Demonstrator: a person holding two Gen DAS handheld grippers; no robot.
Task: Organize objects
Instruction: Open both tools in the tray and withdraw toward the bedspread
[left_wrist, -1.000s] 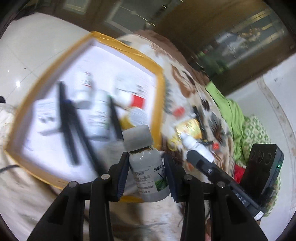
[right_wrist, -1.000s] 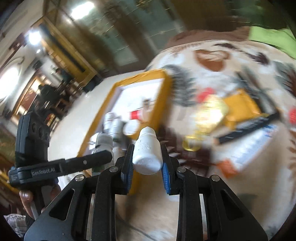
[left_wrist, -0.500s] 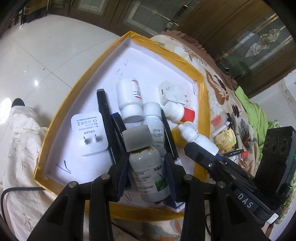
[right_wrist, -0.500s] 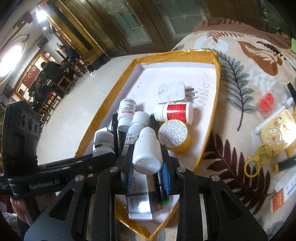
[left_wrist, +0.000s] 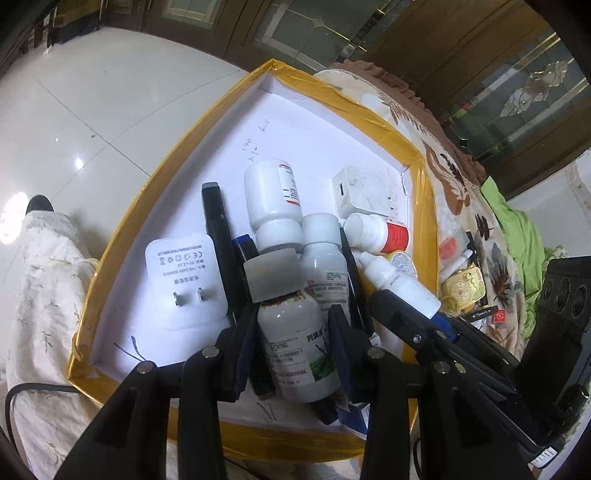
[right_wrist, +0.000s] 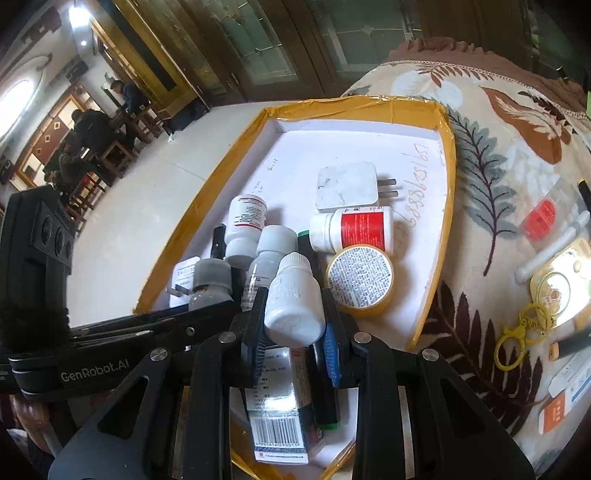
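Observation:
A white tray with a yellow taped rim (left_wrist: 173, 166) (right_wrist: 447, 147) lies on a leaf-patterned cloth. My left gripper (left_wrist: 291, 332) is shut on a white bottle with a grey cap (left_wrist: 295, 332), held over the tray's near part. My right gripper (right_wrist: 295, 325) is shut on a small white bottle (right_wrist: 293, 302), also over the tray, beside the left one. In the tray lie several bottles (left_wrist: 273, 199), two white plug adapters (left_wrist: 183, 280) (right_wrist: 347, 186), black pens (left_wrist: 218, 225), a yellow round tin (right_wrist: 360, 280) and a medicine box (right_wrist: 279, 417).
On the cloth right of the tray lie a red packet (right_wrist: 541, 218), a white stick (right_wrist: 554, 249), a gold tin with a yellow ring (right_wrist: 557, 288) and an orange-white box (right_wrist: 565, 398). A tiled floor (left_wrist: 74, 110) drops off left of the tray. Green fabric (left_wrist: 517, 221) lies far right.
Both grippers swung from the cloth side over the tray, each keeping its bottle. In the last half second they came lower and closer to the tray's contents.

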